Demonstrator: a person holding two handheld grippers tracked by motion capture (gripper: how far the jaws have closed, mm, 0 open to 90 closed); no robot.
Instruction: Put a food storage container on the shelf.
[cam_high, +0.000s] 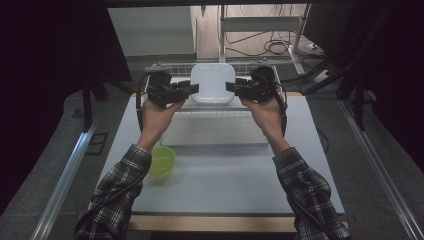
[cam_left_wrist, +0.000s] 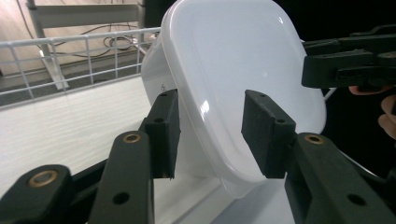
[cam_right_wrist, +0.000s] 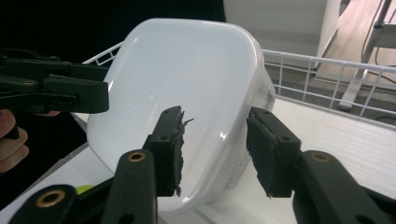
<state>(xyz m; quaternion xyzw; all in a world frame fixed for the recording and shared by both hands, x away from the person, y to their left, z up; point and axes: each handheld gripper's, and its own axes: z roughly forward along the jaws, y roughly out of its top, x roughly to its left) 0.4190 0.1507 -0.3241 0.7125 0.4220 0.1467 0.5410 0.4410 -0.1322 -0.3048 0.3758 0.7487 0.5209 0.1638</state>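
Plaid sleeves come in from the near edge of the bench (cam_high: 220, 190), and I see both forearms stretched toward the far edge, wrists lifted, hands turned inward so the two tools face each other. Between them a white container (cam_high: 213, 82) stands tilted on its side in the wire rack (cam_high: 175, 67) at the far edge of the bench, its lid facing the near side. My left gripper (cam_high: 194, 89) points level toward the container's left rim; in the left gripper view (cam_left_wrist: 210, 133) the rim runs between the two black pads (cam_left_wrist: 164, 130), but I see a gap on either side, so the jaws stand apart and clamp nothing. My right gripper (cam_high: 231, 87) mirrors that pose on the container's right rim; in the right gripper view (cam_right_wrist: 215, 149) its pads (cam_right_wrist: 268, 149) likewise straddle the rim without pressing on it, one pad's rubber facing torn and frayed. A lime-green bowl (cam_high: 162, 160) sits near the left edge of the bench, beside my left forearm, well apart from the container.
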